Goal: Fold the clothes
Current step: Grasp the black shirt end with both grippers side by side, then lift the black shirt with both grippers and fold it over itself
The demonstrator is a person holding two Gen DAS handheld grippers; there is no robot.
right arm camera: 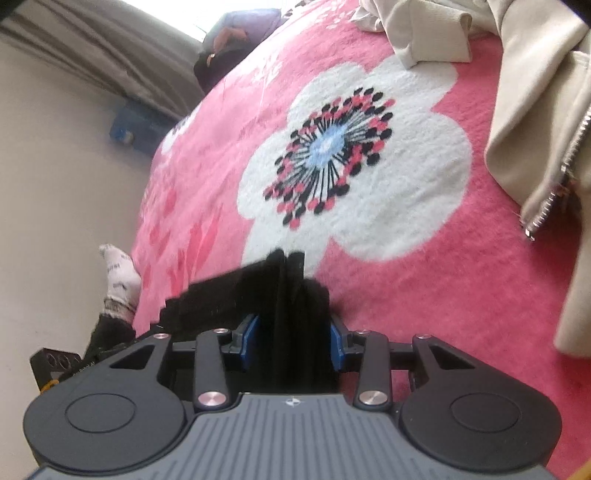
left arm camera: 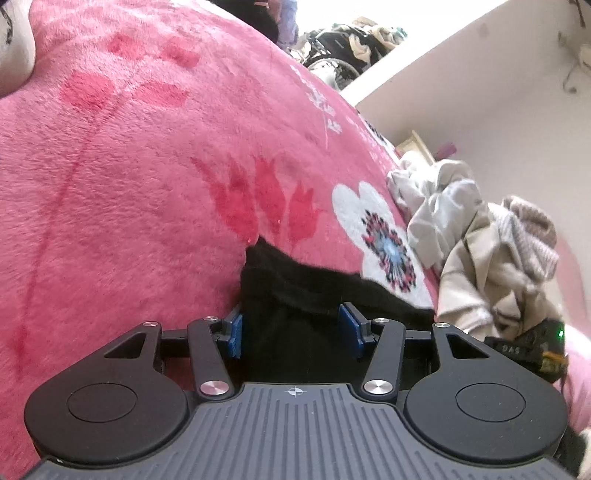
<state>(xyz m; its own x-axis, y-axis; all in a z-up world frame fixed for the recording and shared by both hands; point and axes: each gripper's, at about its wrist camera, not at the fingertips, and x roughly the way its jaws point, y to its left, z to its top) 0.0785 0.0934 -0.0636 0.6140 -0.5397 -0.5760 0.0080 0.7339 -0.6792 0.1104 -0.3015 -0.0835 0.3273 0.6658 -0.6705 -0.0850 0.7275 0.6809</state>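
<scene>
left gripper [left arm camera: 291, 330] fingers released over black garment [left arm camera: 295, 284] | right gripper [right arm camera: 293, 345] fingers grasping it

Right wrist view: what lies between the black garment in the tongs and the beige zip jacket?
Only bare pink floral blanket separates the black garment from the beige zip jacket; the right wrist view shows it.

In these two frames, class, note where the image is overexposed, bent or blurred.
Left wrist view: the window strip is blown out white, the pink blanket bulges from fisheye distortion, and the beige clothes pile smears at the edge. Right wrist view: the black garment shows almost no detail, its edge blurred.
</scene>
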